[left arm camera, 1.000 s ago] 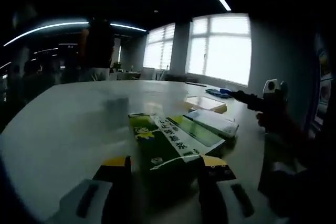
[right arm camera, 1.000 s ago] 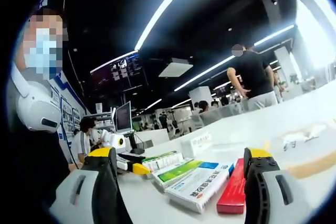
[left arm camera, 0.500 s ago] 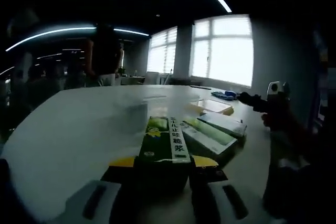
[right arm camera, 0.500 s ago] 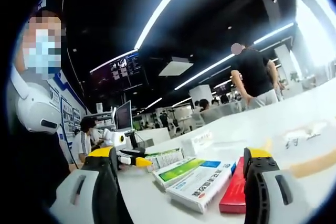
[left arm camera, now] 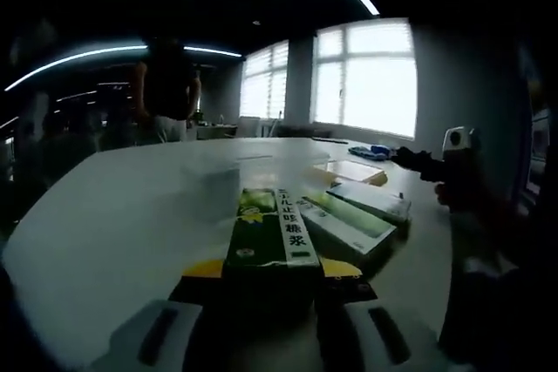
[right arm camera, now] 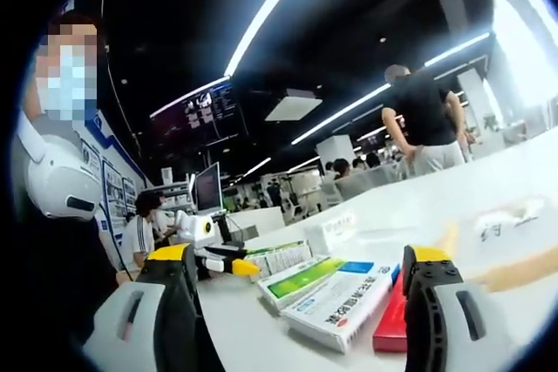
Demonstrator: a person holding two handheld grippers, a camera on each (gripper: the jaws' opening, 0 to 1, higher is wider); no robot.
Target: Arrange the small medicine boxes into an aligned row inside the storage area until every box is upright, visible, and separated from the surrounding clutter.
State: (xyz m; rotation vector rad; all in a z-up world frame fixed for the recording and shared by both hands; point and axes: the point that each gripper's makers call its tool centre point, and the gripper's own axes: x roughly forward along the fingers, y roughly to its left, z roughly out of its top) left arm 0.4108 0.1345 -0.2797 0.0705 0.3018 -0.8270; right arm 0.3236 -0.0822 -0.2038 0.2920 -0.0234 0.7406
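A dark green medicine box (left arm camera: 268, 241) lies lengthwise between the jaws of my left gripper (left arm camera: 272, 278), which is shut on it just above the white table (left arm camera: 122, 215). Beside it on the right lie a green-and-white box (left arm camera: 342, 224) and a white box (left arm camera: 373, 201). In the right gripper view my right gripper (right arm camera: 305, 307) stands open over a white-and-blue box (right arm camera: 342, 302), a green-and-white box (right arm camera: 301, 277) and a red box (right arm camera: 390, 318). The left gripper (right arm camera: 223, 264) comes in from the left there, holding its box (right arm camera: 277, 259).
A flat tan box (left arm camera: 353, 172) and the right gripper (left arm camera: 420, 163) lie farther right on the table. A small white box (right arm camera: 331, 234), a white scrap (right arm camera: 507, 213) and a tan strip (right arm camera: 516, 274) rest on the table. A person in black (right arm camera: 425, 115) stands beyond.
The green box, lying slantwise between wide jaws a second ago, now points straight ahead with the left jaws closed on its sides. The right gripper has hardly moved.
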